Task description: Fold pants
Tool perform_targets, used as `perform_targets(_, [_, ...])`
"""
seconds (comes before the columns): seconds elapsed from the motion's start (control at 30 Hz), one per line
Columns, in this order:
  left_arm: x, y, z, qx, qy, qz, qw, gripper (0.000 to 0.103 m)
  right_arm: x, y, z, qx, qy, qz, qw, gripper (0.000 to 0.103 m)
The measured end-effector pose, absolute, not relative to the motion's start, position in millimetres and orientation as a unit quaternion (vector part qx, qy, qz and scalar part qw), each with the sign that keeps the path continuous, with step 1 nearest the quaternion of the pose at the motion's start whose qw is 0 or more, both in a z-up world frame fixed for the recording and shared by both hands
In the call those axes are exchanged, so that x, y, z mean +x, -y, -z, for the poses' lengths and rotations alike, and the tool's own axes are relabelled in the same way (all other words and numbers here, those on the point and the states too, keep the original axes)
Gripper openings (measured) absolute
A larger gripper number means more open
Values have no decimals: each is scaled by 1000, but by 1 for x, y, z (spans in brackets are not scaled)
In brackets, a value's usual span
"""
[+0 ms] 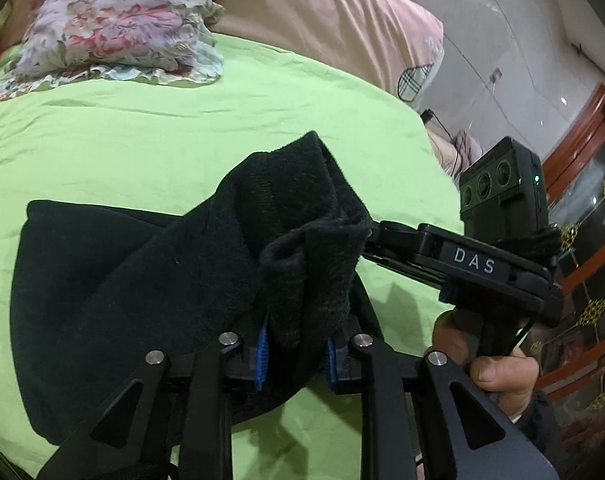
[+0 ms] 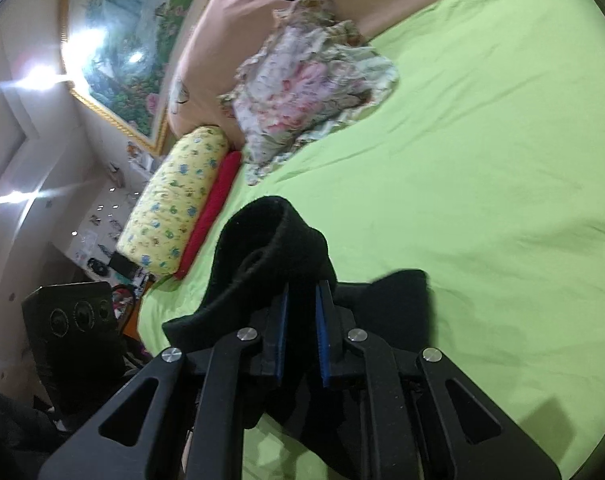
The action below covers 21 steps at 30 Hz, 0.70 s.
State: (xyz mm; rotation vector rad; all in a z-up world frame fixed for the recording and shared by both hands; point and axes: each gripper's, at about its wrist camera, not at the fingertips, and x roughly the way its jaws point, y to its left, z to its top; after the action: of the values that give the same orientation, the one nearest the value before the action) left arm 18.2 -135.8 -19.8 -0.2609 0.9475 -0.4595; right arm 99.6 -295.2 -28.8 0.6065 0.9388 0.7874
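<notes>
Left wrist view: the black pants [image 1: 150, 280] occupy the centre and lower left of the frame, lying on the green bedsheet [image 1: 142, 148]. Their bulk spreads toward the left edge, while a bunched hem rises up toward the centre. The long axis runs roughly from lower left to centre right. The left gripper [image 1: 296, 354] is closed down on a thick fold of this fabric; cloth fills the gap between the blue pads [image 1: 262, 354]. At centre right the right gripper [image 1: 382, 240], marked DAS, reaches in from the right and meets the raised hem; a hand [image 1: 490, 364] holds its grip at lower right.

Right wrist view: the right gripper [image 2: 302, 332] stands at lower centre, jaws narrowed onto black fabric wedged between the blue pads. The pants [image 2: 270, 240] loop upward above the fingers, the open hem facing the upper left, with more cloth hanging toward the bottom of the frame and a flap at centre right.

Surroundings: a floral ruffled pillow [image 1: 114, 28] sits upper left in the left view; a pink duvet [image 1: 342, 12] lies behind it. In the right view a yellow bolster [image 2: 174, 204] and a red cushion [image 2: 210, 208] lie at centre left, touching side by side, below a framed picture [image 2: 130, 36].
</notes>
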Motion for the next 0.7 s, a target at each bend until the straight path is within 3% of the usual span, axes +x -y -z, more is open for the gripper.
perform_targets(0.27, [13, 137, 18, -117, -443, 233, 858, 38, 84, 315, 29, 290, -441, -308, 792, 15])
perform_targets(0.4, [9, 134, 14, -134, -445, 249, 850, 54, 73, 321, 23, 288, -441, -286, 801, 16])
perform_targets(0.43, [8, 132, 13, -141, -448, 256, 845, 54, 70, 322, 21, 286, -443, -278, 803, 18])
perform_targets(0.57, [-4, 129, 3, -143, -441, 265, 846, 56, 61, 323, 13, 272, -449, -246, 815, 55])
perform_targets(0.7, [-15, 119, -5, -141, -428, 260, 854, 60, 49, 328, 3, 280, -434, -243, 821, 58])
